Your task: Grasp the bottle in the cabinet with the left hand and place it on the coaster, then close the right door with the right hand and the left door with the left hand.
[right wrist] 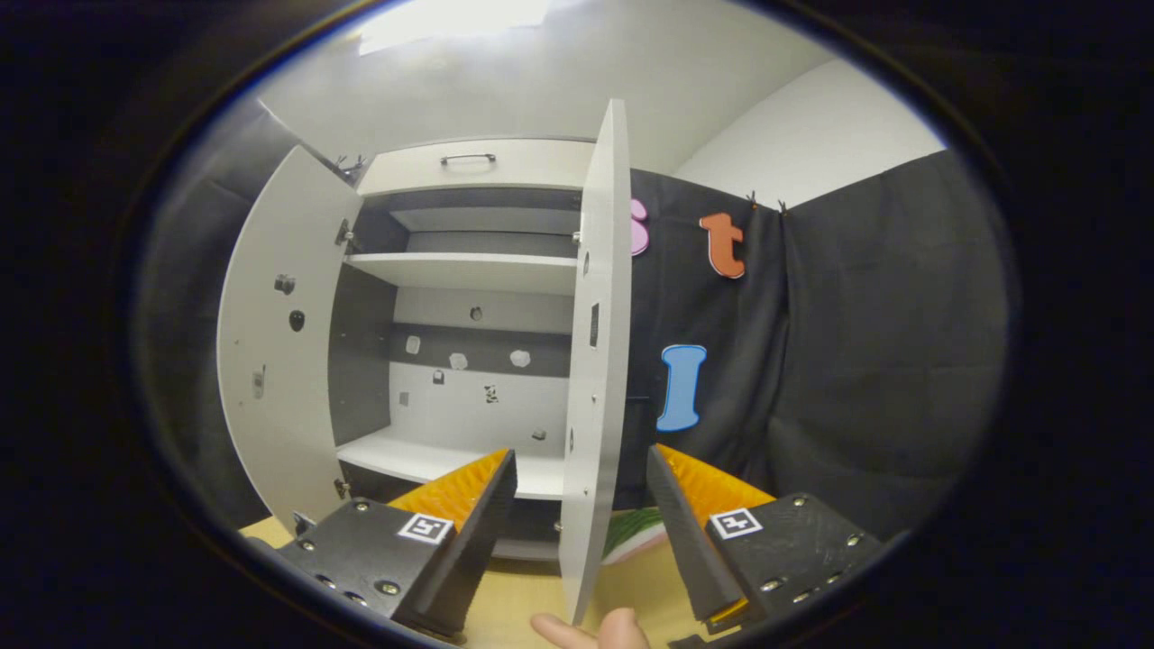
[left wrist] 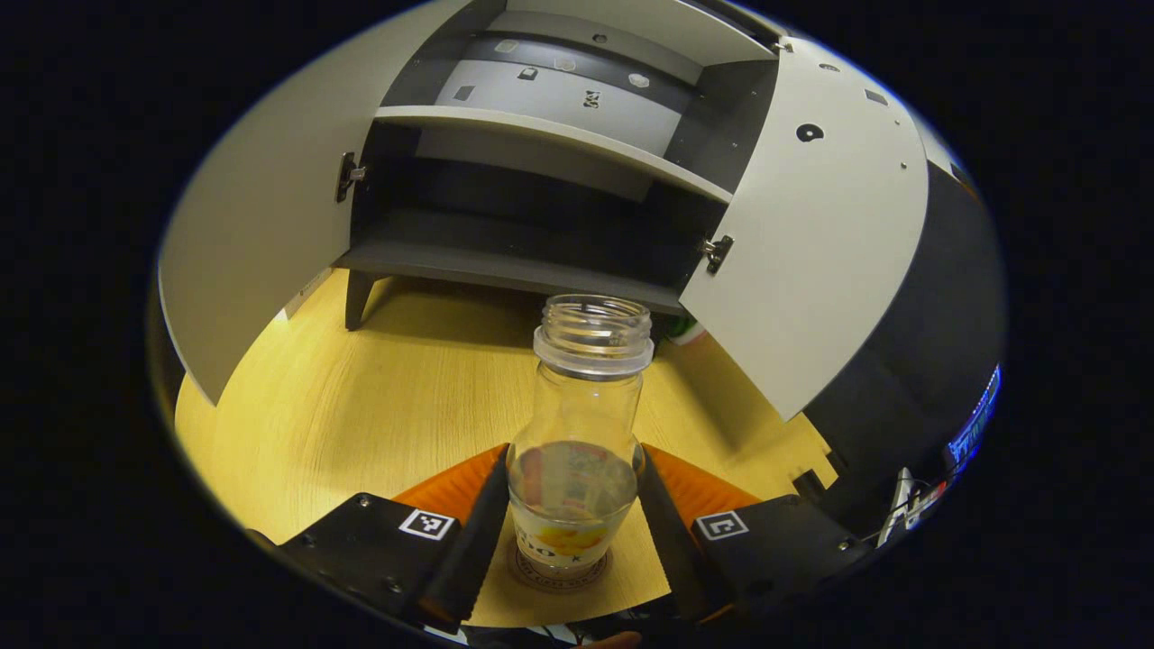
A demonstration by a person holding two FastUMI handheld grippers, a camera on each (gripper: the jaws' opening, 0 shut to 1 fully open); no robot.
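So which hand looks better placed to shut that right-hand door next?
The right. The right gripper is open with the right door's edge between its fingers, apart from both. The left gripper flanks the bottle standing on the coaster, so it looks occupied.

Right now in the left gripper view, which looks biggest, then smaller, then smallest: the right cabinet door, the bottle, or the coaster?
1. Right cabinet door, biggest by far.
2. Bottle, though it sits close to the camera, so it looks bigger than it might be.
3. Coaster, smallest; the bottle covers most of it, so its full size is unsure.
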